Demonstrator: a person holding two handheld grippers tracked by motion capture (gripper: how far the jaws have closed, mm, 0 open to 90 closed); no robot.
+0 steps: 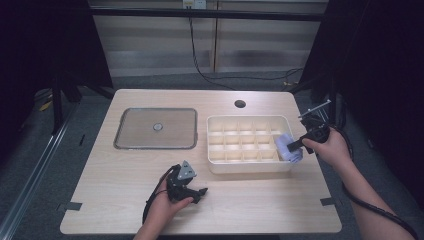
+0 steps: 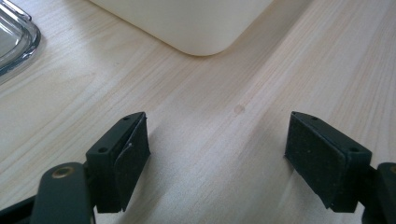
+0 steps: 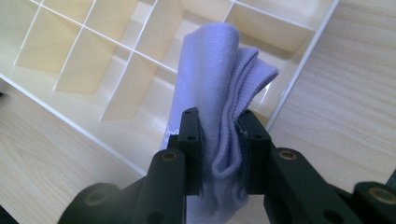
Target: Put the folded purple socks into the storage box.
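over the wooden table point(image 1: 125, 175), the right gripper point(image 3: 219, 140) pinches a folded lilac cloth point(image 3: 210, 84); the left gripper point(image 2: 217, 149) is spread, empty

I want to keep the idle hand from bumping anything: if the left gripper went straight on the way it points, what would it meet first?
Probably the rounded corner of the cream divided box. The left gripper has open jaws over bare table, nothing between; depth is unclear.

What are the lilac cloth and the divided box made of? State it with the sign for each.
Lilac cloth: soft knit fabric, apparently; fine ribbing and limp folds, matte.
Divided box: likely cream plastic; thin moulded partitions, smooth, slightly glossy walls with rounded corners.
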